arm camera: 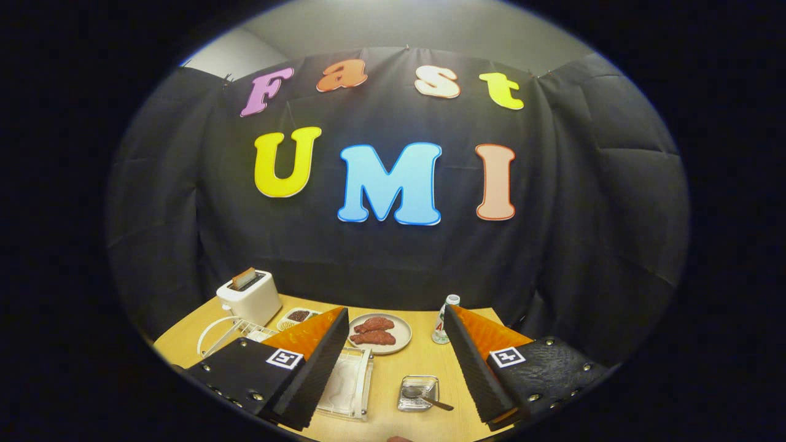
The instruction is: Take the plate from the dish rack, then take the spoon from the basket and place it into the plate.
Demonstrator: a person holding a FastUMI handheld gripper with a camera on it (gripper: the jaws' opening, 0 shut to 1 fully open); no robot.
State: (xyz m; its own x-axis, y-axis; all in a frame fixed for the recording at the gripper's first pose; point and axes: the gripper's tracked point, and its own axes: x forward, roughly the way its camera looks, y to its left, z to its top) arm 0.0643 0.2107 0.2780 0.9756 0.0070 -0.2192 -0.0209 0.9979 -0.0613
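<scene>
My gripper (393,368) hangs high over the table (393,423), fingers spread wide and holding nothing. At the frame's lower left, the plate (353,380) lies in the dish rack (233,331), partly behind my left finger; the spoon (424,398) rests in the small basket (417,393) between my fingers. The hidden plate rim could make me snag the rack wire on the way down.

wall: black cloth (393,258) | table: light wood (424,362) | ceiling: grey-white (405,24)

Booth kitchen mock-up (toaster (249,296), cloth)
</scene>
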